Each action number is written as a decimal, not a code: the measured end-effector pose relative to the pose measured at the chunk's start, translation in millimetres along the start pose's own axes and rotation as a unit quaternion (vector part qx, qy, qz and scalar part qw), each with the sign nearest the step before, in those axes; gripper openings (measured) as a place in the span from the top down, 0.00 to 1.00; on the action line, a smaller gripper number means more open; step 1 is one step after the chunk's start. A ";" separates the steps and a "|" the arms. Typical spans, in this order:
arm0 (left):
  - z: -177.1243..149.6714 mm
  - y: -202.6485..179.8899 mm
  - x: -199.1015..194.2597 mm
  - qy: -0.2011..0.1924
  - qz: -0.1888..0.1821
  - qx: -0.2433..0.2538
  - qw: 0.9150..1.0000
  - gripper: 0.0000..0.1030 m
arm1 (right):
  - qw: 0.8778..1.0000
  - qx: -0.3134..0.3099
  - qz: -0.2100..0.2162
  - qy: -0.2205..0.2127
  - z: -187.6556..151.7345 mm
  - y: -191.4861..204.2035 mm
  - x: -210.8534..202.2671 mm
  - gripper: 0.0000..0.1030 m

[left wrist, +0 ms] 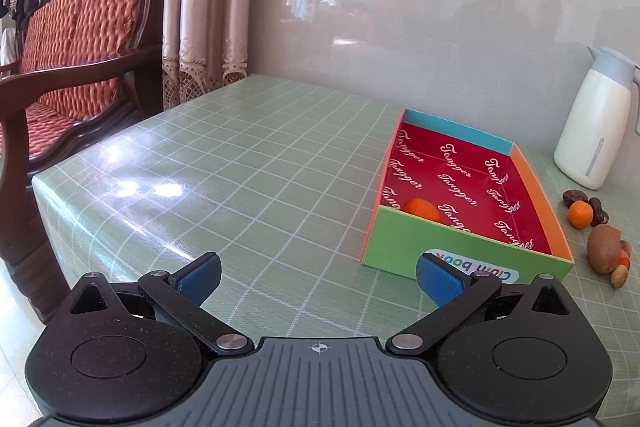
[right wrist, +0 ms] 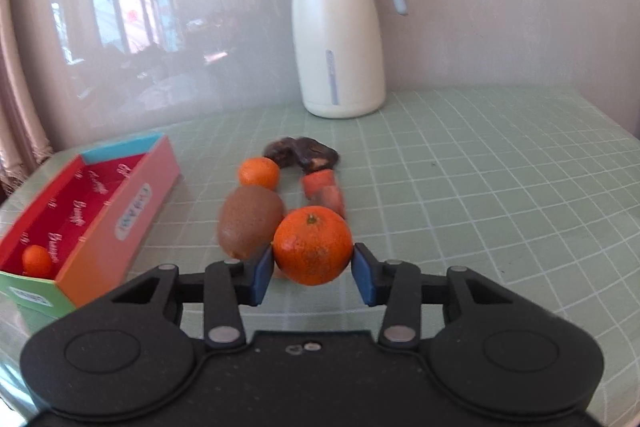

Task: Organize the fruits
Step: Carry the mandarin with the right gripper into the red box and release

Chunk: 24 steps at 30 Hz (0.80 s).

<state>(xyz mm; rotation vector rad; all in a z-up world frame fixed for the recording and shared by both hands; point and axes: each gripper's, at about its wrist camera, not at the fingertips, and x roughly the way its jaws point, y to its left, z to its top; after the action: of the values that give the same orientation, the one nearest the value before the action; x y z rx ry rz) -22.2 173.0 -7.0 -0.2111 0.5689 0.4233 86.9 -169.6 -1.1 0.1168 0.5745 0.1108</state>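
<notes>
In the right wrist view my right gripper [right wrist: 313, 269] is shut on a large orange mandarin [right wrist: 312, 245], both blue pads pressed against its sides. Just behind it lie a brown kiwi [right wrist: 250, 225], a small mandarin [right wrist: 259, 173], two orange-red pieces [right wrist: 322, 189] and dark dates [right wrist: 302, 153]. The coloured box [right wrist: 120, 195] with a red inside stands at the left and holds one small mandarin [right wrist: 37, 261]. In the left wrist view my left gripper [left wrist: 318, 277] is open over bare tablecloth, short of the box [left wrist: 464, 247]. That box's mandarin [left wrist: 420, 209] shows in its near corner.
A white and grey thermos jug [right wrist: 338, 31] stands at the back by the wall. The table has a green checked cloth [left wrist: 240, 167]. A wooden sofa with red cushions [left wrist: 76, 39] stands off the table's left edge. Loose fruit [left wrist: 600, 235] lies right of the box.
</notes>
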 end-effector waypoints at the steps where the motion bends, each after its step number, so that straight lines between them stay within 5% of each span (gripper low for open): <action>1: -0.1 -0.1 -0.4 0.000 0.000 0.001 1.000 0.00 | 1.000 -0.004 0.009 -0.007 1.0 4.3 -2.1 0.60; 15: -1.2 17.9 -0.6 0.001 0.020 -0.010 1.000 0.00 | 0.979 -0.103 0.174 -0.024 14.4 112.5 2.7 0.60; 24: -5.3 40.6 -4.8 0.000 0.043 -0.021 0.999 0.00 | 0.967 -0.137 0.213 -0.003 10.3 155.5 12.0 0.60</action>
<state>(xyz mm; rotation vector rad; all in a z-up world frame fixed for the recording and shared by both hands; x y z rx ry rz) -46.3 206.1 -11.9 -0.2277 0.5718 0.5181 91.4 -15.2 23.0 -0.0313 0.5168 0.6055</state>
